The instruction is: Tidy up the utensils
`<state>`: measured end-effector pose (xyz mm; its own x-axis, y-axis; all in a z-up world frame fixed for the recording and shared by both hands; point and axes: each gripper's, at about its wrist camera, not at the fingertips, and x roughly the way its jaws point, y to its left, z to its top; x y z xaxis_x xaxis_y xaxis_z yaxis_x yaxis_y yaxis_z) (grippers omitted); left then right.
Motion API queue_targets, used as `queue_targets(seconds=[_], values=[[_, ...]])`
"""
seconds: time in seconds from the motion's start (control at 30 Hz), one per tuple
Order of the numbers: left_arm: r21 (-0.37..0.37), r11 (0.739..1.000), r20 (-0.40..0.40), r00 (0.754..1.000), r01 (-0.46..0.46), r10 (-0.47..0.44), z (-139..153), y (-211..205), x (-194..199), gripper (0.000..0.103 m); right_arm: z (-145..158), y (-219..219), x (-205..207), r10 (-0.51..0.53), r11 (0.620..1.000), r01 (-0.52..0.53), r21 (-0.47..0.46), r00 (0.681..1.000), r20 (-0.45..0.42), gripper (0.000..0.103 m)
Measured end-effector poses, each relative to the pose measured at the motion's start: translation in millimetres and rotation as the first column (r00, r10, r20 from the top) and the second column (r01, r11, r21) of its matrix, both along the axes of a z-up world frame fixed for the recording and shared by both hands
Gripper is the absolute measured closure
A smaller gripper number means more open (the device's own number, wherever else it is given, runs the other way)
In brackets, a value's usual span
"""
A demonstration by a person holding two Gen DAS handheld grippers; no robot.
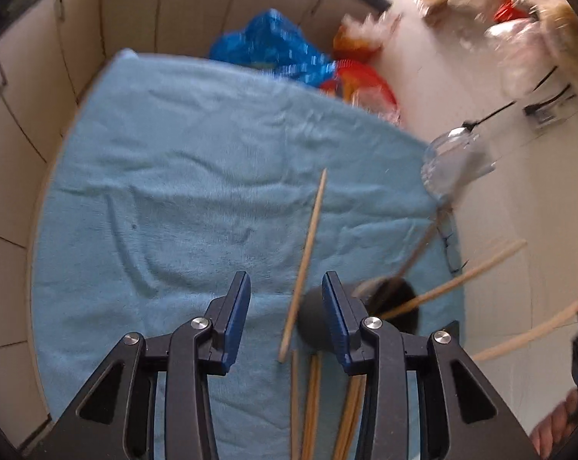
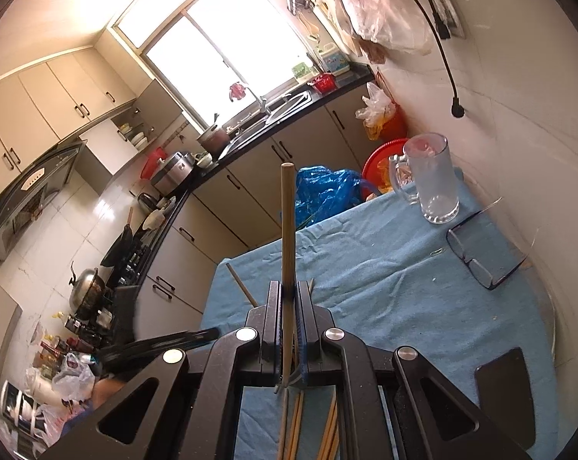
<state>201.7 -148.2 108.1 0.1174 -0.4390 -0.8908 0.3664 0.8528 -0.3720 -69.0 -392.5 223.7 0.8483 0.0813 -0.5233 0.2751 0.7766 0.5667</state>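
My left gripper [image 1: 287, 287] is open and empty above the blue towel [image 1: 197, 176]. A loose wooden chopstick [image 1: 307, 257] lies on the towel between its fingers. Several more chopsticks [image 1: 311, 402] lie below it, next to a dark round object [image 1: 396, 303]. My right gripper [image 2: 287, 295] is shut on a single wooden chopstick [image 2: 287, 226] that points up and away. More chopsticks [image 2: 300, 421] lie on the towel [image 2: 384, 268] under the right gripper. A clear glass mug [image 2: 430, 176] stands upright at the towel's far right corner; it also shows blurred in the left wrist view [image 1: 453, 157].
A pair of glasses [image 2: 480, 257] lies on the towel near the mug. A blue plastic bag [image 2: 327, 191] and a red basin [image 2: 384, 165] sit beyond the towel's far edge. A white wall [image 2: 518, 115] runs along the right. Kitchen cabinets [image 2: 243, 191] stand behind.
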Motion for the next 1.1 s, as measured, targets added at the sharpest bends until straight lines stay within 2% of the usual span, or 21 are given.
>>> queue_targets(seconds=[0.07,0.27,0.47,0.6,0.73,0.9,1.0,1.1], values=[[0.027,0.999,-0.023,1.000,0.018,-0.017,-19,-13,15,0.066,4,2,-8,-0.005,1.000,0.005,-0.001,1.000,0.009,0.096],[0.015,0.994,-0.106,0.988,0.111,-0.109,-61,-61,47,0.066,6,8,-28,-0.037,0.999,0.037,-0.006,0.999,0.003,0.096],[0.075,0.973,-0.091,0.973,0.220,-0.213,-78,-107,58,0.070,6,4,-44,-0.086,0.996,0.086,-0.027,0.996,-0.030,0.096],[0.146,0.953,-0.103,0.963,0.264,-0.250,-96,-127,64,0.089,4,-1,-55,-0.120,0.993,0.119,-0.026,0.992,-0.045,0.096],[0.212,0.930,-0.042,0.953,0.301,-0.300,-98,-140,59,0.096,0,-2,-65,-0.152,0.988,0.151,-0.020,0.987,-0.060,0.096],[0.227,0.939,0.012,0.963,0.260,-0.270,-96,-126,53,0.097,-4,-1,-68,-0.168,0.986,0.168,0.002,0.984,-0.067,0.096],[0.149,0.968,0.031,0.977,0.202,-0.209,-86,-94,51,0.097,-3,3,-64,-0.161,0.987,0.162,0.008,0.985,-0.061,0.096],[0.103,0.982,0.077,0.983,0.158,-0.167,-69,-60,48,0.097,-4,5,-60,-0.155,0.988,0.156,0.017,0.986,-0.054,0.096]])
